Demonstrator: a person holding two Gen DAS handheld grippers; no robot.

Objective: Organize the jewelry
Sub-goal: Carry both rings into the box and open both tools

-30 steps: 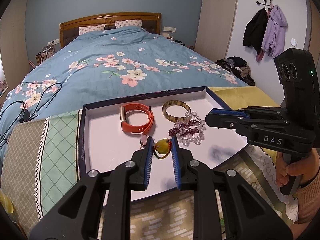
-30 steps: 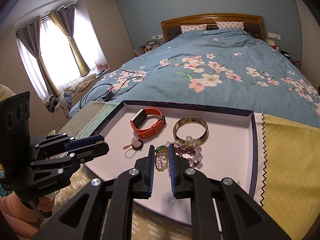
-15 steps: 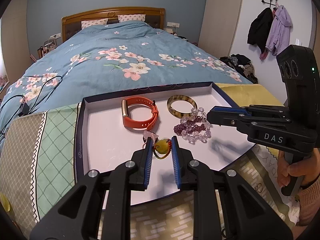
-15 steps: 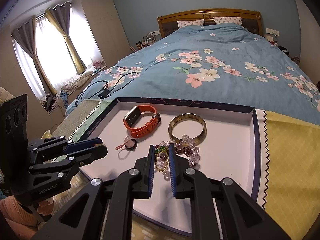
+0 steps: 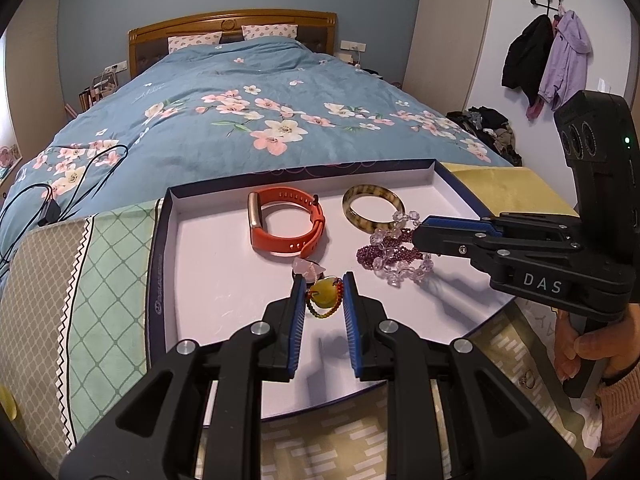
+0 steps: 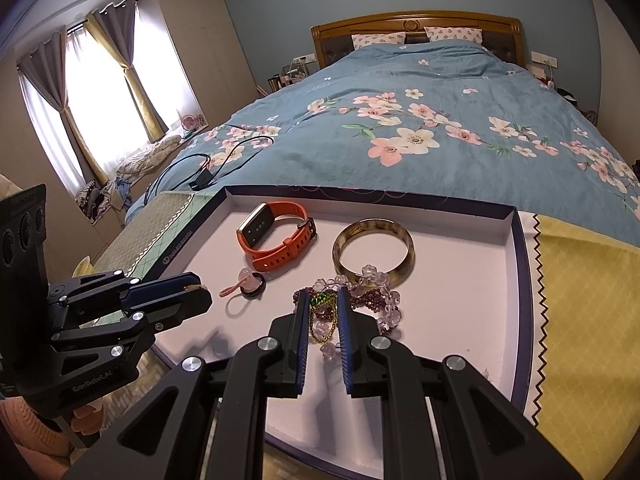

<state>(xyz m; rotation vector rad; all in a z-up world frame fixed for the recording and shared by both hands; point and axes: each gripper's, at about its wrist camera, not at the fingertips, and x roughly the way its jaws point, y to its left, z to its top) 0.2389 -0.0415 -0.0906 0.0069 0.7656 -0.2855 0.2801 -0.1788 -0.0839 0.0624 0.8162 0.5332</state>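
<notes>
Two grippers, each clamped on one piece above the tray: left gripper on the yellow-stone bracelet, now carried slightly lower; right gripper, unmoved, apparently on a gold-green strand within the bead pile. Watch and bangle lie beyond the tips; sorting barely begun.

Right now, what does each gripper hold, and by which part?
The left gripper pinches the yellow-green pendant of a multicoloured bead string. The right gripper is closed on a thin gold chain near its green bead.
</notes>
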